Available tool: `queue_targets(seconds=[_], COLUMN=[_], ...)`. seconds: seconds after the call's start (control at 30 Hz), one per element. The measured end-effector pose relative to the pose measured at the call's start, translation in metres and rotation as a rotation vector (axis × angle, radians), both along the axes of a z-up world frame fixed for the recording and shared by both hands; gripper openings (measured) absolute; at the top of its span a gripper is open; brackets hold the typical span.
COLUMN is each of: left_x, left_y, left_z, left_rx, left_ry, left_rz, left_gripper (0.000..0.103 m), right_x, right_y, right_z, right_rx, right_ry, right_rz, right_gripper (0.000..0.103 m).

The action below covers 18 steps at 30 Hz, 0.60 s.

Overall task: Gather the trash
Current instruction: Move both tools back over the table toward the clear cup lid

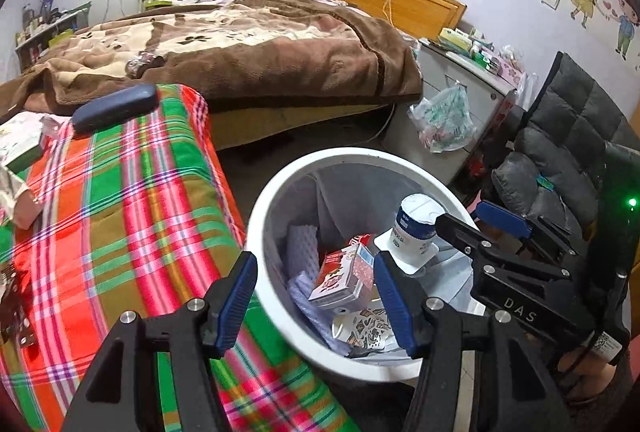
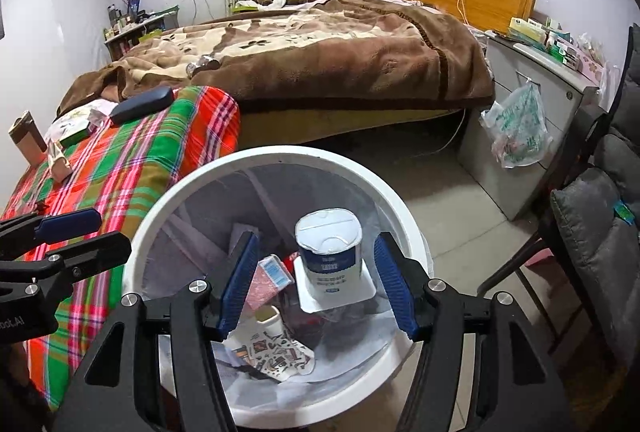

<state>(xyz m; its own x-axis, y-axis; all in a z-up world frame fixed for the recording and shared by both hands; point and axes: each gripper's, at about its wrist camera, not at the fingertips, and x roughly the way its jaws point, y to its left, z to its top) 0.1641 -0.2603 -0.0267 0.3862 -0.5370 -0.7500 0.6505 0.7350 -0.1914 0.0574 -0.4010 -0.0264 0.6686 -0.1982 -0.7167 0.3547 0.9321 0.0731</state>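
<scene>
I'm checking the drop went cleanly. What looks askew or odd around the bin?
The yogurt cup is upside down between the open right gripper fingers, above the trash in the white bin. Nothing spilled outside.

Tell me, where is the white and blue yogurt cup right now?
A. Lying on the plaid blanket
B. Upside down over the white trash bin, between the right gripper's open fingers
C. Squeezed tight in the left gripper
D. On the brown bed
B. The yogurt cup is upside down above the trash in the white trash bin, and the right gripper has a gap on each side of it, so neither pad presses it.
</scene>
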Motion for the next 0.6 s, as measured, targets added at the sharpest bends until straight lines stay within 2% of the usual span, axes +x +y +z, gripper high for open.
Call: queue_targets(seconds=[0.6], left_x=[-0.007], left_y=[0.101], left_z=[0.029], left_rx=[-0.028], left_ry=[-0.094], left_rz=[0.175], left_gripper=[0.06], right_x=[0.005], right_y=[0.054], right_z=[0.021], right_rx=[-0.013], right_ry=[-0.068], right_rz=[0.093], right_gripper=[0.062])
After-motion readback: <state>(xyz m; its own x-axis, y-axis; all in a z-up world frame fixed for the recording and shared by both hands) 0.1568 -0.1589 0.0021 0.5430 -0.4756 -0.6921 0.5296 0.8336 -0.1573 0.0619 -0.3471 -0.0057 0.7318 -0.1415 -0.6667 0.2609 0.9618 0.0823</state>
